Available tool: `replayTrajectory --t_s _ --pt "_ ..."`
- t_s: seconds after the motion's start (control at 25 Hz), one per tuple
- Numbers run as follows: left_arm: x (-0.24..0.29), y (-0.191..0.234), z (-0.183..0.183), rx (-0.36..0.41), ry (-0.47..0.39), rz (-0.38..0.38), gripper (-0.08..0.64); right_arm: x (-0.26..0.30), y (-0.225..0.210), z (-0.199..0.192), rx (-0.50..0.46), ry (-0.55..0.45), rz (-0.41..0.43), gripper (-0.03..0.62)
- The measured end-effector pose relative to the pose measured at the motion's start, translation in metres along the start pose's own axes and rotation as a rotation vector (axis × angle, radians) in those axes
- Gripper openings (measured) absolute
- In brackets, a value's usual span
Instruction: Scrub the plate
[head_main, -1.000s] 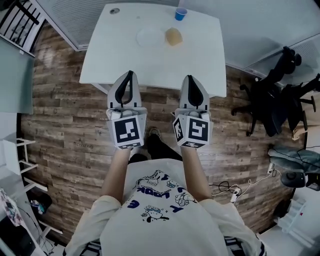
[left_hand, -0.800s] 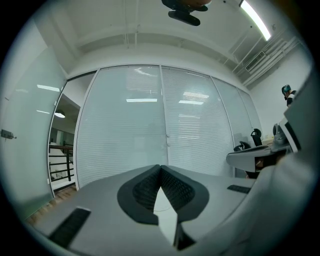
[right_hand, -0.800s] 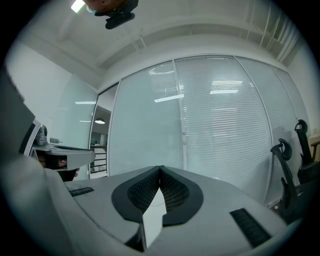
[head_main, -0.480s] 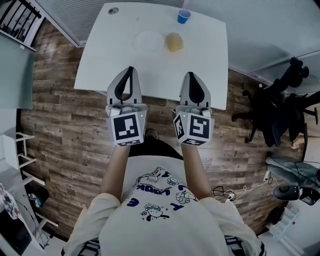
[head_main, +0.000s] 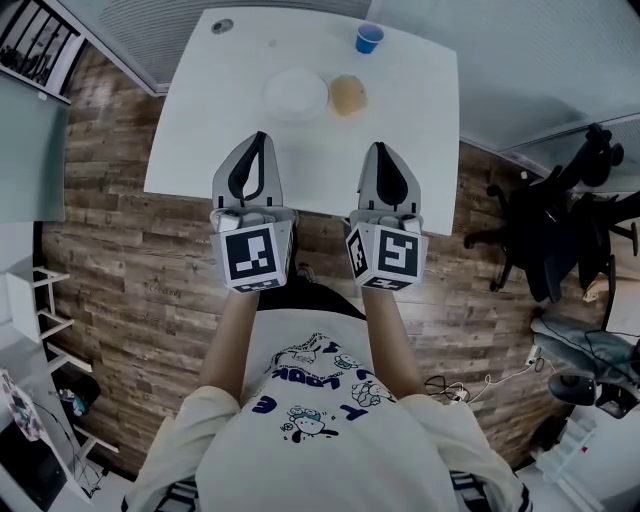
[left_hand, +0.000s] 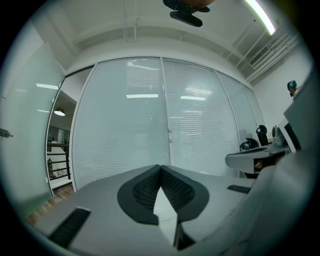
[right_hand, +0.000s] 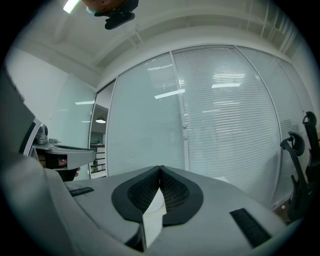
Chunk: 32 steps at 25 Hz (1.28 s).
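While the left tool (head_main: 261, 141) and right tool (head_main: 379, 150), both pressed together and empty, have advanced over the tabletop's (head_main: 200, 130) near edge, the plate (head_main: 296, 95) lies farther ahead, just beside the sponge (head_main: 348, 95); scrubbing not yet begun.

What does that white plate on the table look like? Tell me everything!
The plate is round, plain white and looks empty; it's too small here to tell its material. It lies flat on the white table, toward the far side. A yellowish sponge sits close beside it on the right; I can't tell if they touch. Nothing else is on or against it.
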<state>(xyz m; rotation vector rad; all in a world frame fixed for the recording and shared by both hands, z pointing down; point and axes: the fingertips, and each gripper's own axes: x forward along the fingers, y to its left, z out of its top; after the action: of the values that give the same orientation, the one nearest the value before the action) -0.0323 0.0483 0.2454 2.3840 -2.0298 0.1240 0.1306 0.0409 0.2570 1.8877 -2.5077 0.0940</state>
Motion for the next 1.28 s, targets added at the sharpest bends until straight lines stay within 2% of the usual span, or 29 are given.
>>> replayTrajectory --t_s 0.4,0.84,0.96,1.28 --pt "0.047 0.013 -0.005 -0.007 0.008 -0.021 0.023 0.046 -0.011 -0.004 0.008 0.011 -0.033 0.012" --pt "0.111 0.037 -0.02 -0.036 0.065 -0.051 0.023 0.112 -0.017 -0.01 0.007 0.042 -0.071 0.011" --pt "0.13 0.038 -0.028 -0.024 0.108 -0.071 0.023 0.131 -0.021 -0.013 0.006 0.055 -0.081 0.012" --pt "0.175 0.05 -0.036 -0.04 0.121 -0.098 0.023 0.174 -0.021 -0.022 -0.003 0.084 -0.092 0.011"
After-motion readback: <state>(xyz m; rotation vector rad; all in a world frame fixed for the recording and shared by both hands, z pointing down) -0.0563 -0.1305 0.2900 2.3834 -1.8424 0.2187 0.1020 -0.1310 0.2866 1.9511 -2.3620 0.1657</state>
